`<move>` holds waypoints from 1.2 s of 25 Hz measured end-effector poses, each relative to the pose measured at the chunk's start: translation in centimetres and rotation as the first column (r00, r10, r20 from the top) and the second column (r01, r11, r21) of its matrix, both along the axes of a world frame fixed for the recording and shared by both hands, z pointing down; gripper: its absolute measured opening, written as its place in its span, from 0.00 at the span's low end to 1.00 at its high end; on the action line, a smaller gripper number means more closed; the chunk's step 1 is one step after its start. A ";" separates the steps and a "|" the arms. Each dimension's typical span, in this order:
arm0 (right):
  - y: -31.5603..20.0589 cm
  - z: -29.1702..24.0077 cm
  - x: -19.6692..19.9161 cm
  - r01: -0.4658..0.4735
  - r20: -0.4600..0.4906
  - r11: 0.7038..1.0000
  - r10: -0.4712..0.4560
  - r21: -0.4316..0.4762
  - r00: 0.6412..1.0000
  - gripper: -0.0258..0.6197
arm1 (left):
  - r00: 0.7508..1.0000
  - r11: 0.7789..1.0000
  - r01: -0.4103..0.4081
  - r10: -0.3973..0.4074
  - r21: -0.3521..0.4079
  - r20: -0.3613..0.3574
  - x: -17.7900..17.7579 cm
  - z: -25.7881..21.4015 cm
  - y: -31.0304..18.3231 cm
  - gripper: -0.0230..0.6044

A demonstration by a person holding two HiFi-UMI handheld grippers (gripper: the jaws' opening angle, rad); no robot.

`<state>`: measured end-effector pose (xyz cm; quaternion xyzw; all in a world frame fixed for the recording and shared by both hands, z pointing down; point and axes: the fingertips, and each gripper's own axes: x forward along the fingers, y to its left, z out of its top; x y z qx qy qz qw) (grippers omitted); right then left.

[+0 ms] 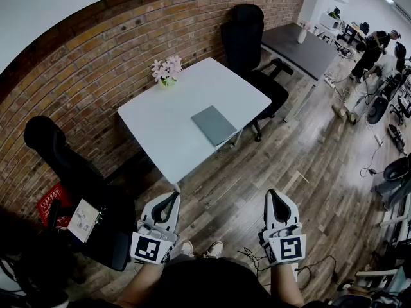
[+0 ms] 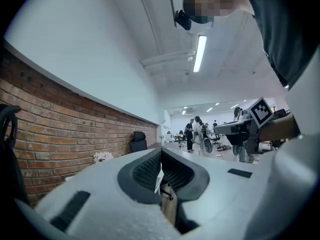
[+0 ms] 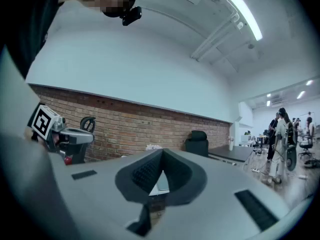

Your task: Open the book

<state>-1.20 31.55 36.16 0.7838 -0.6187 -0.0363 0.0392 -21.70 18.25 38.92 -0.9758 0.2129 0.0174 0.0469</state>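
Observation:
A closed grey book point(image 1: 214, 124) lies flat near the front right corner of the white table point(image 1: 157, 124). Both grippers are held low by the person's body, well short of the table and pointing toward it. My left gripper point(image 1: 173, 196) has its fingertips touching and nothing between them; in the left gripper view its jaws point(image 2: 161, 150) meet at the tip. My right gripper point(image 1: 273, 193) is likewise shut and empty, and its jaws point(image 3: 162, 151) close to a point in the right gripper view.
A small pot of pink flowers point(image 1: 167, 69) stands at the table's far edge by the brick wall point(image 1: 77, 63). Black office chairs sit behind the table point(image 1: 247, 40) and at the left point(image 1: 58, 153). A dark desk point(image 1: 302, 47) and people point(image 1: 372, 47) are at the back right. Cables point(image 1: 372, 162) lie on the wooden floor.

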 end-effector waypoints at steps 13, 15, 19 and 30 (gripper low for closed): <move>-0.3 1.5 -0.3 0.036 0.023 0.998 -0.035 -0.041 0.999 0.06 | 1.000 1.000 -0.001 0.001 -0.019 -0.001 0.6 0.7 -0.2 0.08; 0.4 1.3 0.9 0.033 0.060 0.999 -0.033 0.003 0.998 0.06 | 1.000 1.000 -0.001 0.001 -0.021 -0.001 1.5 0.8 0.1 0.08; 2.0 2.3 2.9 0.028 0.080 1.000 -0.028 0.000 0.996 0.06 | 1.000 1.000 0.001 -0.001 -0.018 0.009 3.3 1.2 1.2 0.08; 0.6 3.9 6.0 0.065 0.085 0.995 -0.059 -0.071 0.995 0.06 | 1.000 0.998 -0.001 0.002 -0.061 0.016 7.6 3.0 0.3 0.08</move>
